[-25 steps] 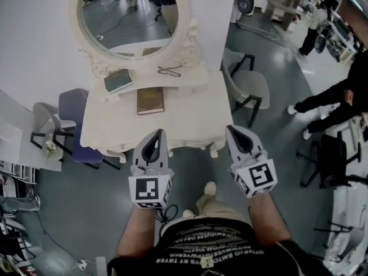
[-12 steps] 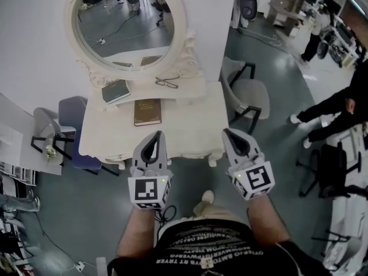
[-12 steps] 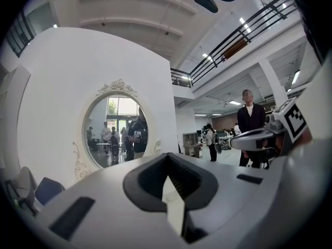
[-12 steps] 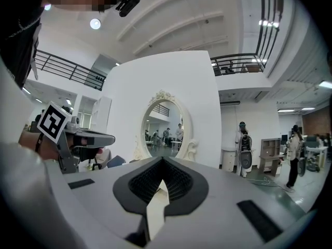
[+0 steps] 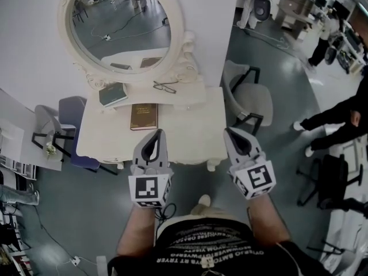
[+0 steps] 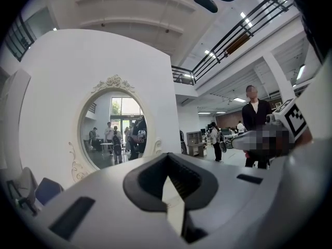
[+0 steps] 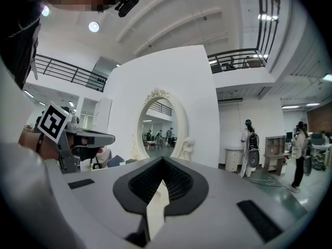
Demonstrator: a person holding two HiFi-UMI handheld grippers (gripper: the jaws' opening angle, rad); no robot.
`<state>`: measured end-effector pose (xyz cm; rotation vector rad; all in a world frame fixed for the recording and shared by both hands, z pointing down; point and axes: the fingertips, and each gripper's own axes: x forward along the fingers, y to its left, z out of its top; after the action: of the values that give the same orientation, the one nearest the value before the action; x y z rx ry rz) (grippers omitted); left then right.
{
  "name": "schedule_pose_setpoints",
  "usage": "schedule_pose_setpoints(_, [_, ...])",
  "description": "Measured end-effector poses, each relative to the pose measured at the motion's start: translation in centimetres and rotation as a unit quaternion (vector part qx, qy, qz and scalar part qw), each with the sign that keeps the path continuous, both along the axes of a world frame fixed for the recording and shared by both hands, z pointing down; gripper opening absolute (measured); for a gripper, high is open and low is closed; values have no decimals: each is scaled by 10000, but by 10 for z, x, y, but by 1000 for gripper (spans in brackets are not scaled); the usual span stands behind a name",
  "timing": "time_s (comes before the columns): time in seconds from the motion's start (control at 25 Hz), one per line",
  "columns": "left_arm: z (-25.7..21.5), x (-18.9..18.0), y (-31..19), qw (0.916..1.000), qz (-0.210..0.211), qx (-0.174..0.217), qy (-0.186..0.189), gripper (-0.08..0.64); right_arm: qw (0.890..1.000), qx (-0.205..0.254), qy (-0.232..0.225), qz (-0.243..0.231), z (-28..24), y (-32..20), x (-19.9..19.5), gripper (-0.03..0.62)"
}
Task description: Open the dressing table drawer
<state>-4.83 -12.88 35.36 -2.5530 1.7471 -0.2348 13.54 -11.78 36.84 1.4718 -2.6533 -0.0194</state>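
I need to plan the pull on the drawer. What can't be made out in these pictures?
Drawer front and handle: head view, hidden beneath the dressing table top.
Table below the mirror: left gripper view, blocked by the left hand-held gripper itself; right gripper view, by the right hand-held gripper.
Brown book title: head view, too small.

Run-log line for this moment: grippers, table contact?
left gripper: shut, empty | right gripper: shut, empty | dressing table: untouched | drawer front: not in view
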Motion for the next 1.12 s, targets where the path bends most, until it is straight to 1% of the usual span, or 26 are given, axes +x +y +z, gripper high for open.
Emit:
schedule_pose_setpoints(0.16, [5,9,-7,9999,-141,-34,-18,2,9999,-100,-14,-126,4,-10,9,2])
schedule_pose_setpoints(0.32, [7,16,-6,9997,-218,-51,-77,2,9996,-101,1,-263,8,-16,12,2])
schedule_pose_setpoints(0.52, [-1,17,-2,9994,-300,0,-197,2,9992,-140,-98,-348,5,-17,11,2])
schedule_pose_setpoints(0.6, [-4,16,-1,9993,-325,42,-176,2,9992,-153,-104,-367,7,-17,11,2])
schedule_pose_setpoints(0.72, [-5,13,3,9992,-397,26,-18,2,9992,-146,-66,-369,13,-20,9,2])
schedule_pose_setpoints(0.8, [-3,7,2,9991,-421,-15,-83,2,9993,-64,-4,-360,13,-23,8,2])
schedule_pose_setpoints(0.88, [0,3,-3,9990,-420,-9,-150,2,9993,-28,4,-385,13,-27,4,2])
schedule_pose_setpoints(1.0, [2,3,-16,9993,-344,21,-139,2,9992,-188,-79,-352,17,-34,-1,2])
schedule_pose_setpoints(1.12, [4,5,-30,9997,-230,18,-90,2,9993,-296,-30,-231,24,-46,-1,2])
